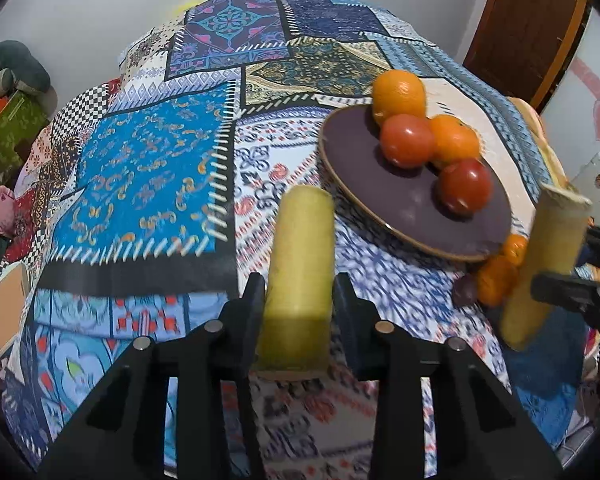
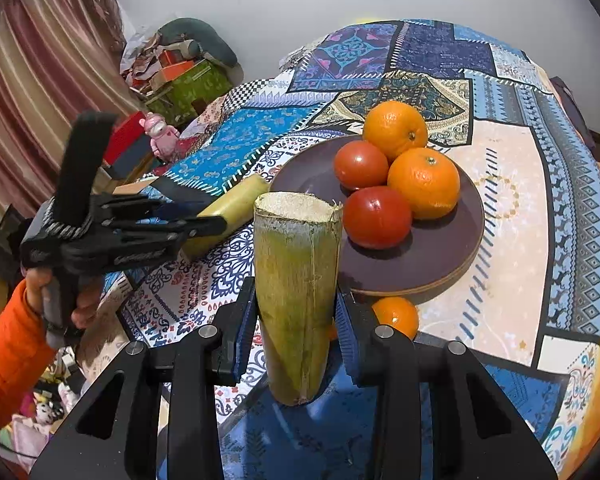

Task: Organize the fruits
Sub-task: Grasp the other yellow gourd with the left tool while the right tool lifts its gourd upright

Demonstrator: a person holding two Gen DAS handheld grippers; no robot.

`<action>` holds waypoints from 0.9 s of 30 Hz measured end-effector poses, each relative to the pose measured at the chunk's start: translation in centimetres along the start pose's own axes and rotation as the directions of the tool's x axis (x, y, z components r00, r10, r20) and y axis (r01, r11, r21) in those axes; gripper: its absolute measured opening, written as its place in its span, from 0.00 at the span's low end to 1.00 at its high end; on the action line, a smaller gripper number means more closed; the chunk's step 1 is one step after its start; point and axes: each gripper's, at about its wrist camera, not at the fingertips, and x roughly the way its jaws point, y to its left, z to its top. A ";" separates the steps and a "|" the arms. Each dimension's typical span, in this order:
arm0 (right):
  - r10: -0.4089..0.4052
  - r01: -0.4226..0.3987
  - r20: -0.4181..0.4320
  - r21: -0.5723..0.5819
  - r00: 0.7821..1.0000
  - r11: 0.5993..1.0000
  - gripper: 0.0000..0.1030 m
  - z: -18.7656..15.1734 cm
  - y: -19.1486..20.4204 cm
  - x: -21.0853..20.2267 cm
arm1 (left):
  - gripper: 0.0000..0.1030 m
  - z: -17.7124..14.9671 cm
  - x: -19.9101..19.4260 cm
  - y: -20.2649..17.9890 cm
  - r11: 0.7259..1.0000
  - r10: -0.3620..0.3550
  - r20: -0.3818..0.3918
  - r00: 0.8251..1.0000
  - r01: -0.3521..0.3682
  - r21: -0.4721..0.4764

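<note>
My left gripper (image 1: 298, 292) is shut on a yellow-green cane piece (image 1: 300, 264) held above the cloth; it also shows in the right wrist view (image 2: 228, 208). My right gripper (image 2: 296, 316) is shut on a second, greener cane piece (image 2: 296, 288) with a cut fibrous top, seen at the right of the left wrist view (image 1: 548, 256). A dark purple plate (image 2: 432, 256) holds two oranges (image 2: 424, 182) and two tomatoes (image 2: 376, 216). The plate also shows in the left wrist view (image 1: 364, 168).
A loose orange (image 2: 396, 316) lies on the patchwork tablecloth (image 2: 512, 240) just below the plate's near edge, with more small fruits (image 1: 496, 276) beside it. A pink toy (image 2: 160, 134) and boxes (image 2: 188, 80) stand beyond the table's left side.
</note>
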 end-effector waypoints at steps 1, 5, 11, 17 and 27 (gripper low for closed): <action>0.001 -0.001 0.000 0.002 1.000 1.000 0.33 -0.1 0.0 0.0 | 0.33 -0.4 -0.3 -0.3 1.000 0.003 0.000 1.000 -0.003 0.000; -0.003 0.003 0.008 0.006 1.000 1.000 0.33 -0.1 -0.2 -0.3 | 0.33 -1.2 -1.0 -1.1 1.000 0.000 -0.012 1.000 0.000 -0.013; -0.011 0.011 0.023 0.017 1.000 1.000 0.33 0.1 -0.6 -0.8 | 0.35 -1.2 -0.1 -2.2 0.998 0.051 -0.035 0.998 -0.050 0.026; -0.014 0.013 0.027 0.024 1.000 1.000 0.33 -0.1 -0.8 -1.0 | 0.36 -0.3 2.0 -1.3 0.999 -0.017 -0.058 0.998 0.015 -0.034; -0.034 0.034 0.068 -0.003 0.997 0.999 0.33 1.3 -0.1 -2.8 | 0.35 0.1 2.0 -1.1 0.998 -0.021 -0.057 0.998 0.017 -0.064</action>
